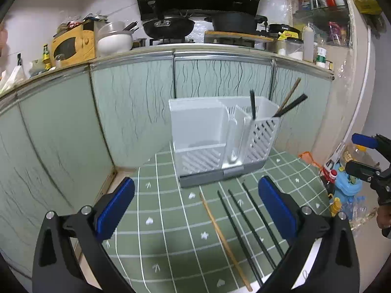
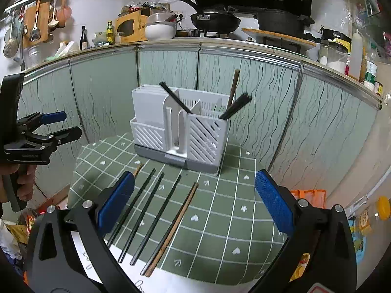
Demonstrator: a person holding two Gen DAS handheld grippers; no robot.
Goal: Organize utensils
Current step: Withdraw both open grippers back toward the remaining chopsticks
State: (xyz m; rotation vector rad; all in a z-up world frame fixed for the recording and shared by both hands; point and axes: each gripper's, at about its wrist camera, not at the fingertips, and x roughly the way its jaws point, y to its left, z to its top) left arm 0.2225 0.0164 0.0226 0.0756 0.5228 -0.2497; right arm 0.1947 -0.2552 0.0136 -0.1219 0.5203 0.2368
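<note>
Evidently both the left gripper (image 1: 195, 207) and right gripper (image 2: 195, 200) hang wide and empty; loose black and wooden chopsticks (image 2: 156, 217) lie lengthwise between the right's fingers (nearer), before the white slotted utensil caddy (image 2: 180, 131).

White slatted utensil holder (image 2: 180, 127) on grey base, green white-gridded mat (image 2: 220, 207), black chopsticks (image 2: 156, 219), blue-padded jaws

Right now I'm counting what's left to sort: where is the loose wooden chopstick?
In the right wrist view the wooden chopstick lies flat on the green mat, right of the black chopsticks, in front of the white holder.
</note>
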